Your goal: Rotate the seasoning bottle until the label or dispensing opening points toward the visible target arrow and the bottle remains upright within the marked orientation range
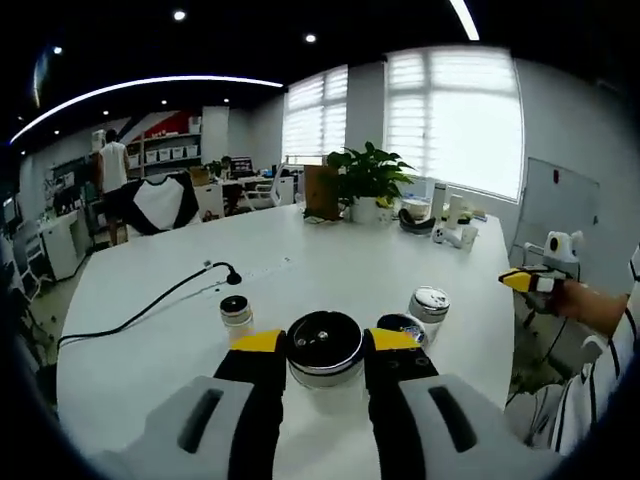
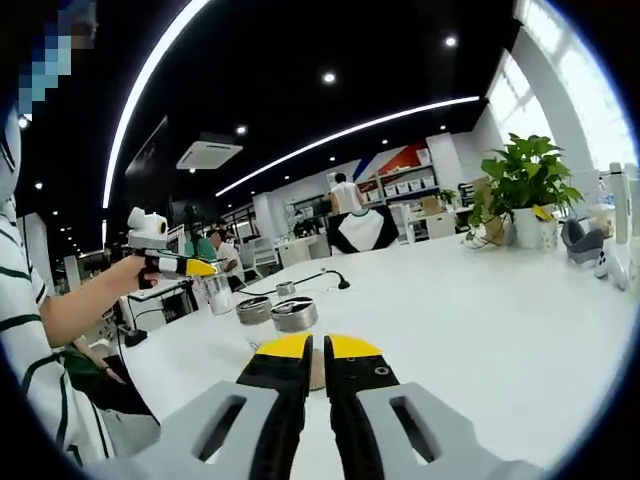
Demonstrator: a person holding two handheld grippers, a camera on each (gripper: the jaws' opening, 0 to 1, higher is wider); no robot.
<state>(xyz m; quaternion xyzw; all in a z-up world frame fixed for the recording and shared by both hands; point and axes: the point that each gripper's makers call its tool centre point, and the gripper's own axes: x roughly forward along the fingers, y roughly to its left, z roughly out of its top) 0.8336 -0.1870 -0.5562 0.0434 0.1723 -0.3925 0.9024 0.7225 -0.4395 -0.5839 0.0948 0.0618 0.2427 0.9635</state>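
The left tongs (image 1: pixel 323 345) pinched the black-lidded seasoning bottle (image 1: pixel 324 350) upright; the right tongs (image 2: pixel 322 350) were pressed together, empty. No target arrow showed, so turning seemingly remained.

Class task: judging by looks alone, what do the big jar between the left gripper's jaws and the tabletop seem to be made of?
The wide clear jar with a black lid: body looks like clear glass or plastic, hard to tell which; the lid looks like glossy black plastic with a shiny metal-like rim, since it reflects light. The white tabletop: smooth matte laminate, probably, given its even, seamless surface.
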